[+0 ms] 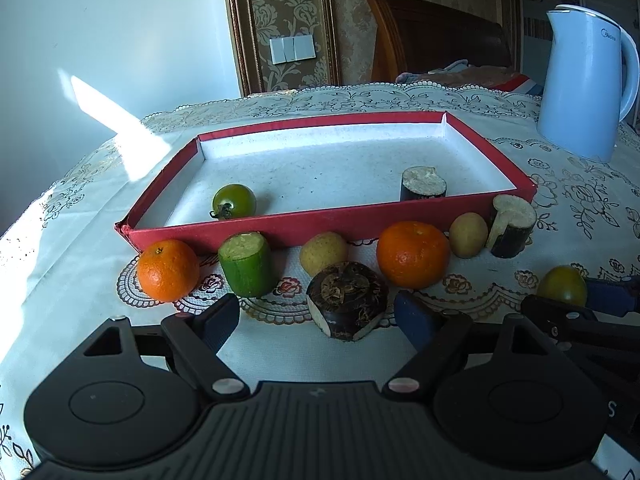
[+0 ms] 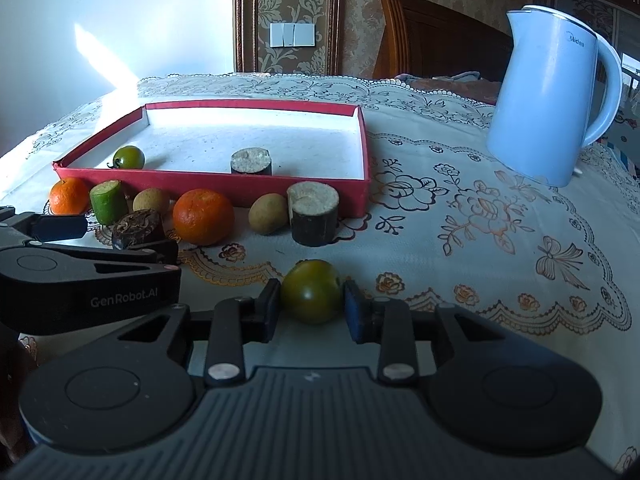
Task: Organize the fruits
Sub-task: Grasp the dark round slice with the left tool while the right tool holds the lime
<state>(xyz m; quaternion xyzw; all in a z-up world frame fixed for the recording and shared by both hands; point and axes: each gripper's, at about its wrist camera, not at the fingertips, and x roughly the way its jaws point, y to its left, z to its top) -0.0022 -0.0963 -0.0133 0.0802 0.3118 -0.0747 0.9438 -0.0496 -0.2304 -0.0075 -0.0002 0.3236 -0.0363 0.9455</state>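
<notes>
A red tray holds a green tomato and a dark sugarcane piece. In front of it lie two oranges, a green cane piece, two yellow-brown fruits, a dark cane piece and a dark water chestnut. My left gripper is open around the water chestnut. My right gripper is shut on a second green tomato on the cloth.
A pale blue kettle stands at the back right of the table. A lace-patterned tablecloth covers the table. A wooden headboard and a wall stand behind.
</notes>
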